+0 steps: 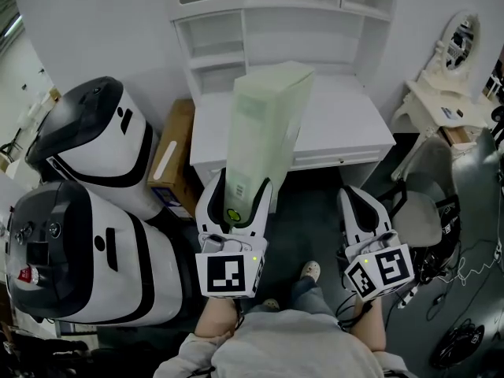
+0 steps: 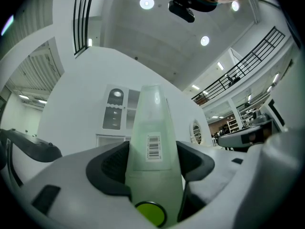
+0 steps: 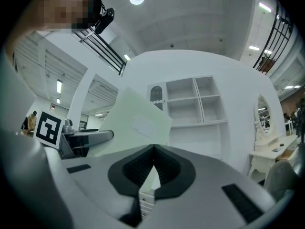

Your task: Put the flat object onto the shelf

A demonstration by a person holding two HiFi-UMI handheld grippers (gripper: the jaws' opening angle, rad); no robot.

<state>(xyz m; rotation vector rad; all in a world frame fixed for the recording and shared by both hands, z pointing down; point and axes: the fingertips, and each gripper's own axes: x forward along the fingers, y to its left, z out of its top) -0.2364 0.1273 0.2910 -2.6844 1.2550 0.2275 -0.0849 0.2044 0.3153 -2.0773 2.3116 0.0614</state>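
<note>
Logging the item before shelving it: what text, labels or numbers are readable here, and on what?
No words or numbers are readable.
Pale green translucent flat case in the left gripper: white barcode sticker, digits too small.
Brown cardboard box: white label, blurred.
Left gripper's black-and-white square marker: a pattern, no text.

The near end of the flat green case (image 1: pixel 264 124) is sunk out of sight between the jaws of the left gripper (image 1: pixel 241 187). Its tall body hides the middle of the desk (image 1: pixel 346 124) and the lower left of the shelf (image 1: pixel 315 5). The head view's far edge cuts off the shelf's top compartments. The print on the barcode (image 2: pixel 153 147) is too small to read.
</note>
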